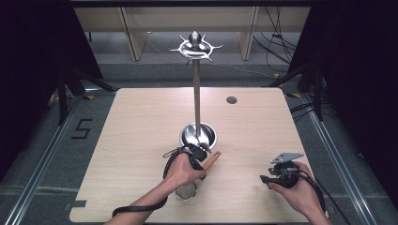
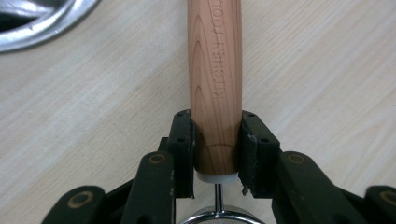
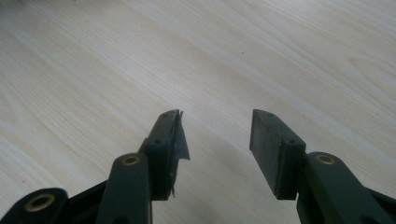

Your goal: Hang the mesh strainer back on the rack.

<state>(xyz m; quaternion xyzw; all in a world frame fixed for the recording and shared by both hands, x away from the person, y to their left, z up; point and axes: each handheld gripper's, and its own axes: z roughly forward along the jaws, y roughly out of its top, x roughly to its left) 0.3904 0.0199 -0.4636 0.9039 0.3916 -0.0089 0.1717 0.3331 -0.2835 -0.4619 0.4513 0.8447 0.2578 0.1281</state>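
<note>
the left gripper [image 2: 217,154] has its jaws closed on the wooden handle [image 2: 215,84] of a small metal strainer [image 1: 186,191], gripping low on the handle, right by the white collar where the wire stem runs down to the metal rim. in the high view the strainer sits just in front of the steel bowl [image 1: 198,134] at the foot of the tall utensil stand [image 1: 196,47], handle pointing away toward the bowl, mesh end under the person's left hand [image 1: 180,171].

the handle looks like a round, smooth, stiff piece of cedar-like wood, light by the look of it, and the mesh head should weigh little too. so it ought to lift easily, but a round handle between flat pads could roll or swivel if the grip is slack. holding near the collar, close to the head, seems sensible to me: the weight hangs near the jaws. the fine mesh would dent if pressed, so the handle is the place to hold.

the right gripper [image 3: 217,140] rests over bare counter [image 1: 141,122] well to the side, jaws wide apart with nothing between them.
</note>
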